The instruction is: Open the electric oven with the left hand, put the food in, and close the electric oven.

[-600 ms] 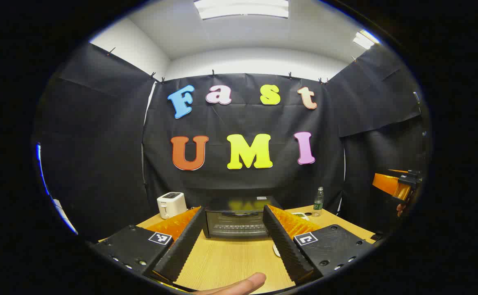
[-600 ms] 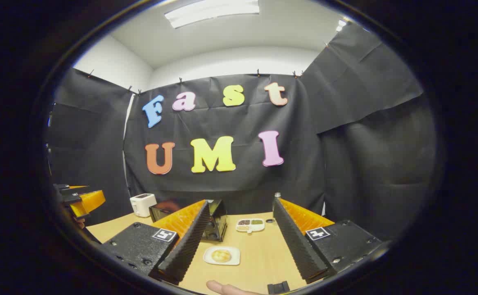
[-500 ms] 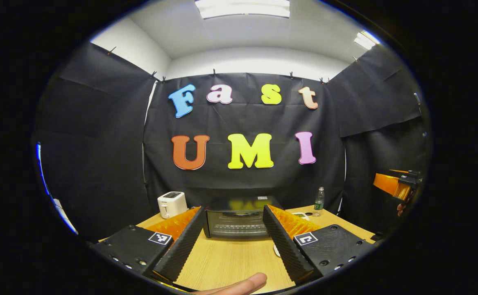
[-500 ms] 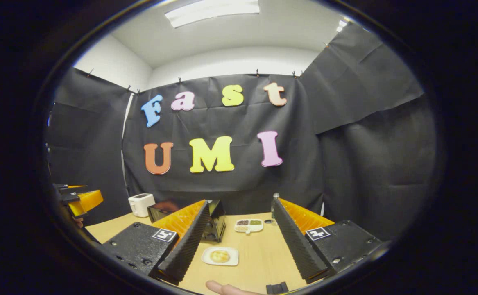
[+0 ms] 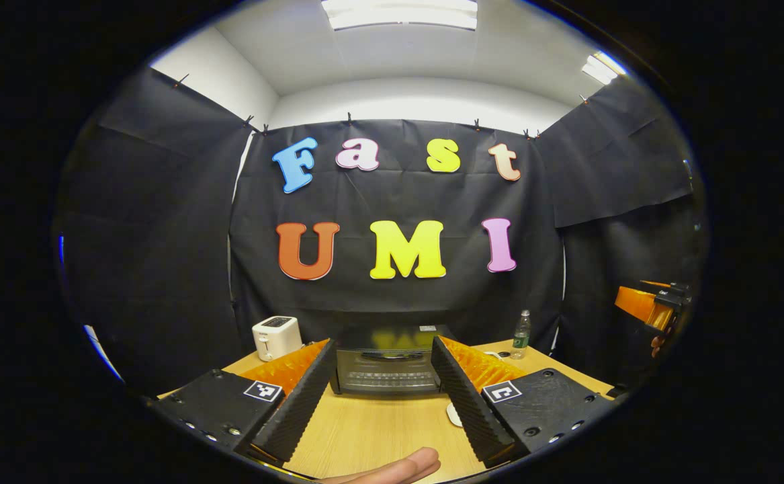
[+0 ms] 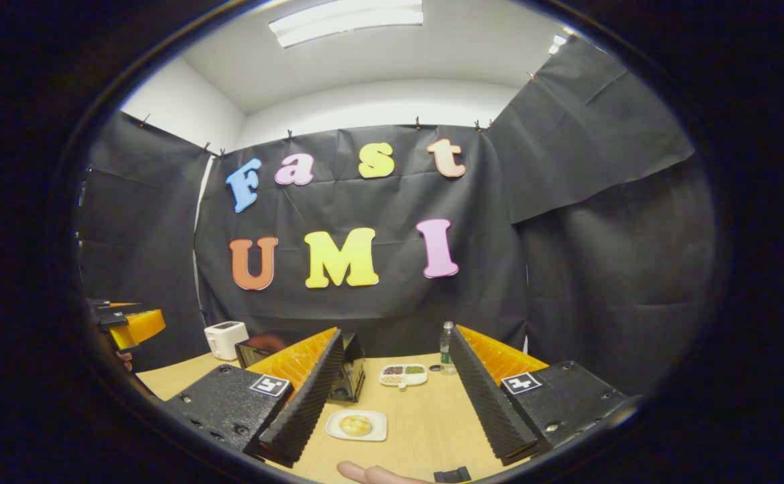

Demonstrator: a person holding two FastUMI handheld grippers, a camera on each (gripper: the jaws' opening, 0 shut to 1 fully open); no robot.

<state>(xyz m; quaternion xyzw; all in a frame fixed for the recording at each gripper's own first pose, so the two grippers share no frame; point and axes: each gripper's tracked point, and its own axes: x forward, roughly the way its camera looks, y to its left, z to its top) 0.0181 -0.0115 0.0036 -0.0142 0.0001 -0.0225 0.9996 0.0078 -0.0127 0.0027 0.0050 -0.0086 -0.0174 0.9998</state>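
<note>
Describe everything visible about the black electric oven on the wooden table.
The black electric oven is a boxy countertop appliance with a glossy dark top and a glass door, through which a wire rack shows. The door is shut. It stands upright on the light wooden table, near the back wall, squarely ahead of the open left gripper, which is not touching it. In the right gripper view, its side shows, partly hidden by a finger. A white toaster stands apart beside it.

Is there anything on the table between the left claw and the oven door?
Nothing visible. In the left gripper view, bare wooden tabletop runs from the open left claw to the closed black electric oven. The white plate's edge lies off to the right.
</note>
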